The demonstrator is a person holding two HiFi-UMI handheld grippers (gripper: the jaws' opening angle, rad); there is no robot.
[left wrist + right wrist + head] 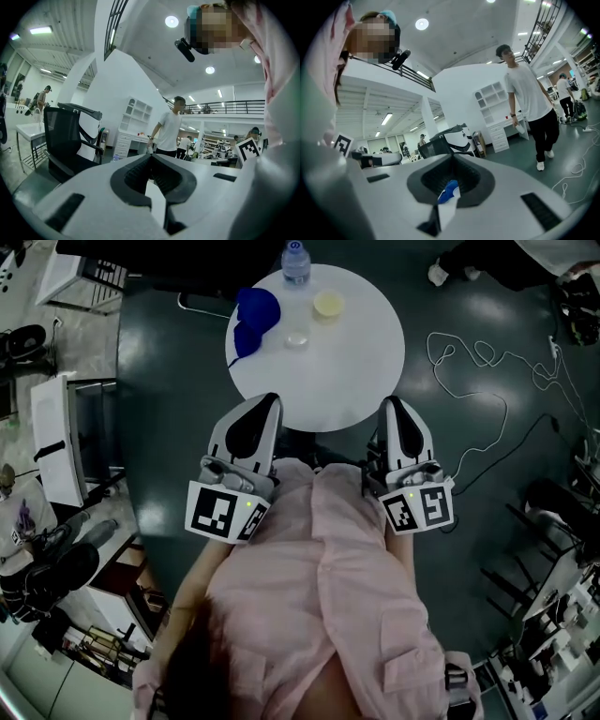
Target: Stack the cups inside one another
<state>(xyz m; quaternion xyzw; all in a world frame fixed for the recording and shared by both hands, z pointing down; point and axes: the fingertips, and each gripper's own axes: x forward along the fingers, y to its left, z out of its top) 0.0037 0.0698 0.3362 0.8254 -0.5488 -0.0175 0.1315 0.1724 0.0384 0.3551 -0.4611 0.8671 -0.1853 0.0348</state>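
Cup (328, 304), pale, on round table (347, 381)

The person stood with both grippers drawn in close to the waist, side by side yet apart, pointing forward and almost level. The left gripper (270, 401) had its jaws brought together at the tips, with nothing between them. The right gripper (387, 402) was closed the same way and held nothing. Their marker cubes (225, 512) sat rearmost, just beside the pink shirt (319, 596).
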